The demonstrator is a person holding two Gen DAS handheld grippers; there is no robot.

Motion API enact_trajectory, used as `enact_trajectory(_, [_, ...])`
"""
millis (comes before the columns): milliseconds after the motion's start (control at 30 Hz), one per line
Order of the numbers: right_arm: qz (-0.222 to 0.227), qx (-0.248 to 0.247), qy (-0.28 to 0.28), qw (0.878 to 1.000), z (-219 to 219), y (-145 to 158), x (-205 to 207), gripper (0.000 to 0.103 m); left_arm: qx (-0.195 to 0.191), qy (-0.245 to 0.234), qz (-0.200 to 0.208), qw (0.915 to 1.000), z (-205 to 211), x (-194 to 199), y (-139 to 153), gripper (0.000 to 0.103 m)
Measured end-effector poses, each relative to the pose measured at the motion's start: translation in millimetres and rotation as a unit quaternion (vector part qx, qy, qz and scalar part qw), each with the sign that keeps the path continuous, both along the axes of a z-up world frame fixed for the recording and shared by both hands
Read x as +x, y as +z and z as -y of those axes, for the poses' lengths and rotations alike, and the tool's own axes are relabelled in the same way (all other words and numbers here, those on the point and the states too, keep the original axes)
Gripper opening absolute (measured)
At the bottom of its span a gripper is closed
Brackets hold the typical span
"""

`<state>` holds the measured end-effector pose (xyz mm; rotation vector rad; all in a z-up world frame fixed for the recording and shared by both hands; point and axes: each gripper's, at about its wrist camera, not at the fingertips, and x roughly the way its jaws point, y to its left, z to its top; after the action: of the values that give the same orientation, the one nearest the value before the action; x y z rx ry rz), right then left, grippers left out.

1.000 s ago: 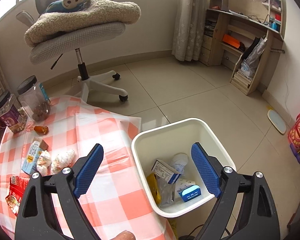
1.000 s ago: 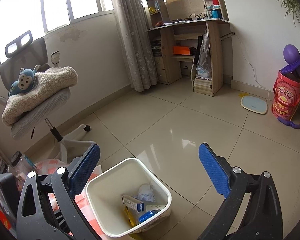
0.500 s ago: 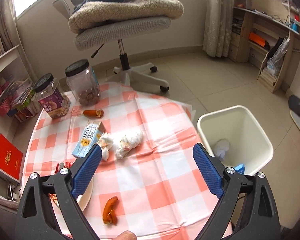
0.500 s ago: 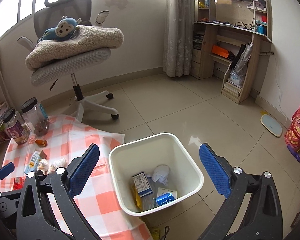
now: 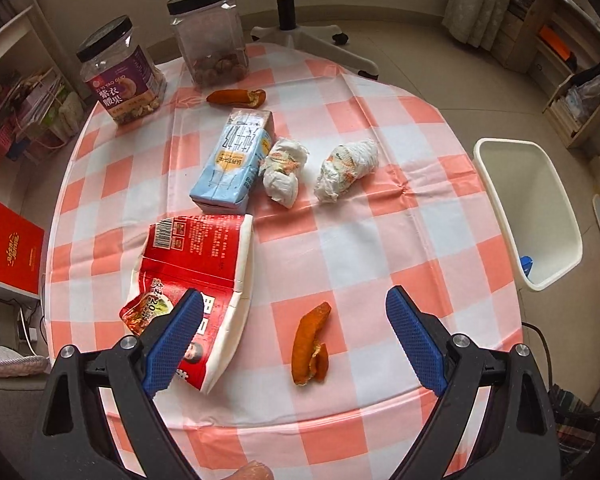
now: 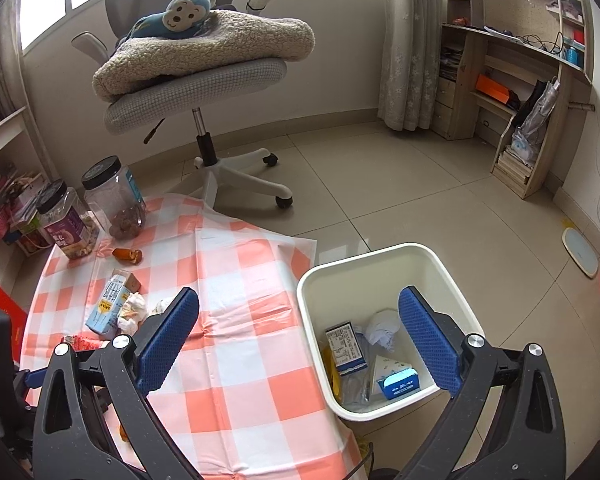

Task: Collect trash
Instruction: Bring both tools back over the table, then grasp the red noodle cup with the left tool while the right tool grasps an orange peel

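Both grippers empty, jaws spread wide: left gripper above orange peel on counter; right gripper above white bin.

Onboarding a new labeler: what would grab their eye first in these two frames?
Probably the litter on the pink-checked tablecloth: a torn red wrapper near the open left gripper, an orange peel between its fingers, and a blue carton beside two crumpled tissues. Next, the white bin beside the table, already holding trash, framed by the open right gripper.
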<state>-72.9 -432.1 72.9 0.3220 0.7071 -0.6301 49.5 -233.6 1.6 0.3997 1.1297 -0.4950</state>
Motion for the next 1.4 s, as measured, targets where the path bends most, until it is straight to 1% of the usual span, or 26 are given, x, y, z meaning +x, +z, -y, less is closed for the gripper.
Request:
enact_trajectory(100, [-0.003,0.002,0.014,1.000,-11,-2,11,0.096,-0.005,0.029,0.010,0.9995,-15,16,7,0.090])
enact_trajectory(233, [-0.007,0.008,0.033,0.999,-25,-4,26,0.096,-0.014,0.078,0.003,0.9968,-42,35,8,0.090])
enact_trajectory(333, [-0.012,0.014,0.047,0.999,-35,-8,37,0.096,-0.020,0.118,-0.004,0.9927,-63,45,5,0.090])
enact_trajectory(400, [-0.017,0.021,0.058,0.998,-43,-11,46,0.096,-0.034,0.152,-0.018,0.9876,-79,52,0,0.090])
enact_trajectory(433, [-0.019,0.027,0.063,0.997,-47,-14,51,0.096,-0.049,0.172,-0.032,0.9834,-89,57,-4,0.090])
enact_trajectory(500, [-0.020,0.045,0.066,0.997,-55,-20,57,0.096,-0.086,0.215,-0.071,0.9704,-106,66,-16,0.090])
enact_trajectory(567, [-0.018,0.069,0.058,0.996,-60,-30,61,0.096,-0.118,0.249,-0.124,0.9532,-119,74,-33,0.089])
enact_trajectory(633, [-0.029,0.105,0.062,0.992,-64,-43,66,0.096,-0.146,0.272,-0.172,0.9354,-127,78,-48,0.089])
enact_trajectory(733, [-0.046,0.163,0.065,0.983,-66,-66,71,0.096,-0.185,0.291,-0.222,0.9121,-129,81,-63,0.087])
enact_trajectory(800, [-0.059,0.203,0.069,0.975,-67,-82,73,0.096,-0.200,0.300,-0.240,0.9013,-128,83,-70,0.080])
enact_trajectory(833, [-0.065,0.220,0.069,0.971,-69,-89,73,0.096,-0.202,0.303,-0.248,0.8978,-127,83,-74,0.077])
enact_trajectory(867, [-0.071,0.234,0.069,0.967,-70,-95,74,0.096,-0.201,0.304,-0.257,0.8952,-126,84,-78,0.069])
enact_trajectory(900, [-0.076,0.245,0.071,0.964,-73,-101,74,0.096,-0.201,0.302,-0.267,0.8929,-125,84,-81,0.056])
enact_trajectory(933, [-0.082,0.255,0.074,0.961,-75,-105,75,0.096,-0.199,0.301,-0.273,0.8917,-126,84,-83,0.048])
enact_trajectory(967, [-0.088,0.261,0.079,0.958,-79,-109,75,0.096,-0.198,0.298,-0.274,0.8927,-127,84,-83,0.043])
enact_trajectory(1000, [-0.094,0.265,0.084,0.956,-83,-112,75,0.096,-0.194,0.291,-0.266,0.8982,-128,84,-79,0.037])
enact_trajectory(1100, [-0.108,0.260,0.101,0.954,-96,-117,74,0.096,-0.183,0.264,-0.208,0.9238,-129,84,-52,0.028])
enact_trajectory(1133, [-0.114,0.257,0.107,0.954,-101,-118,74,0.096,-0.181,0.254,-0.185,0.9319,-130,83,-41,0.027])
enact_trajectory(1200, [-0.124,0.255,0.120,0.952,-113,-121,73,0.096,-0.178,0.236,-0.135,0.9458,-134,80,-17,0.025])
enact_trajectory(1233, [-0.129,0.254,0.127,0.950,-119,-124,72,0.096,-0.177,0.227,-0.111,0.9514,-136,78,-6,0.025])
enact_trajectory(1267, [-0.137,0.253,0.134,0.948,-125,-127,72,0.095,-0.174,0.218,-0.089,0.9561,-138,76,5,0.025])
enact_trajectory(1333, [-0.152,0.247,0.148,0.946,-138,-134,74,0.093,-0.172,0.205,-0.048,0.9625,-144,70,23,0.025])
enact_trajectory(1400, [-0.162,0.245,0.157,0.943,-150,-141,77,0.085,-0.169,0.195,-0.016,0.9660,-150,66,36,0.025])
